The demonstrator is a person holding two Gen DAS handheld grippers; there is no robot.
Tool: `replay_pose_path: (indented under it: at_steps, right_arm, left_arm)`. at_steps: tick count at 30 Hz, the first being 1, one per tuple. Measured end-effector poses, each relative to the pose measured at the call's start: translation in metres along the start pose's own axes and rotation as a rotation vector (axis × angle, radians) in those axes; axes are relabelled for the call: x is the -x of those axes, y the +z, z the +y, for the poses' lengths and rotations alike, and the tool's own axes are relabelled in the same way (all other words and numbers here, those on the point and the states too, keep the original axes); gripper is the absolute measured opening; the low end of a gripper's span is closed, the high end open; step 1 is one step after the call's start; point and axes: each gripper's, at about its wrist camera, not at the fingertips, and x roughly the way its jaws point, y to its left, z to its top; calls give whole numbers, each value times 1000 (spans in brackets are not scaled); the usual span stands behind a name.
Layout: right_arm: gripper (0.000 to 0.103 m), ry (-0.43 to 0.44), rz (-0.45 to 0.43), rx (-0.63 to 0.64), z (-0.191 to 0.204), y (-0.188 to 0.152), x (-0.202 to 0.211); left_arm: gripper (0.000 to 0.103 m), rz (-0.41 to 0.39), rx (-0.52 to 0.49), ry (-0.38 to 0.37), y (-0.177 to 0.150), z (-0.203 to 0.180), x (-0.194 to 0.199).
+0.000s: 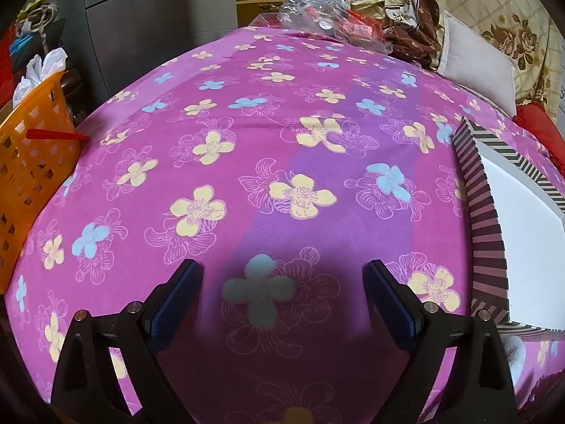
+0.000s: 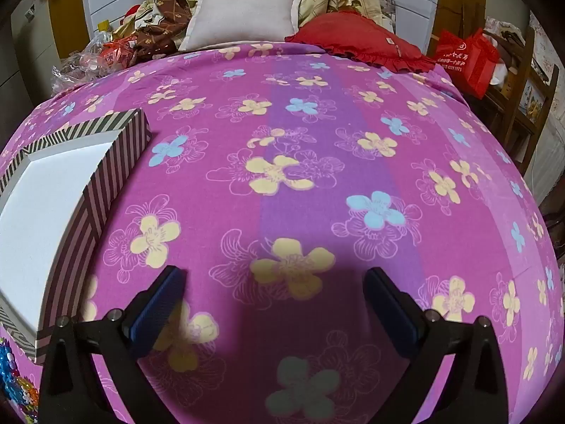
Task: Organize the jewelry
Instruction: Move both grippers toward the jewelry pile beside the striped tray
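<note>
With both the left gripper point(image 1: 282, 279) and right gripper point(image 2: 275, 286) held wide and empty above the bed point(image 1: 282, 141), the beaded jewelry point(image 2: 14, 381) beside the striped box point(image 2: 116, 162), whose white interior appears empty, is best approached slowly by the nearer right fingers.

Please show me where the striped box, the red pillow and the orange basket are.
striped box point(image 2: 106, 162): right wrist view, on its striped side wall.
red pillow point(image 2: 356, 40): right wrist view, on its top face.
orange basket point(image 1: 31, 162): left wrist view, on its perforated wall.
</note>
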Motion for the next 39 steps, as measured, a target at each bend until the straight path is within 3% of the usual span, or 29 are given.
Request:
replay_pose_path:
  at_steps: [16, 19, 22, 26, 30, 39]
  right_arm:
    - [103, 1, 27, -4, 0, 4, 1]
    - [103, 39, 53, 18, 4, -4, 9]
    - [101, 72, 30, -35, 7, -23, 26]
    - [99, 133, -44, -86, 14, -46, 68]
    - [99, 200, -118, -64, 32, -68, 114]
    - [99, 326, -155, 24, 107, -101, 172]
  left_arm:
    - [88, 24, -13, -6, -18, -3, 15]
    - [80, 38, -23, -13, -23, -5, 21]
    - [70, 39, -28, -4, -28, -6, 30]
    - [70, -44, -19, 7, -37, -6, 60]
    - [70, -120, -1, -7, -48, -6, 92]
    - [70, -142, -35, -68, -75, -25, 135]
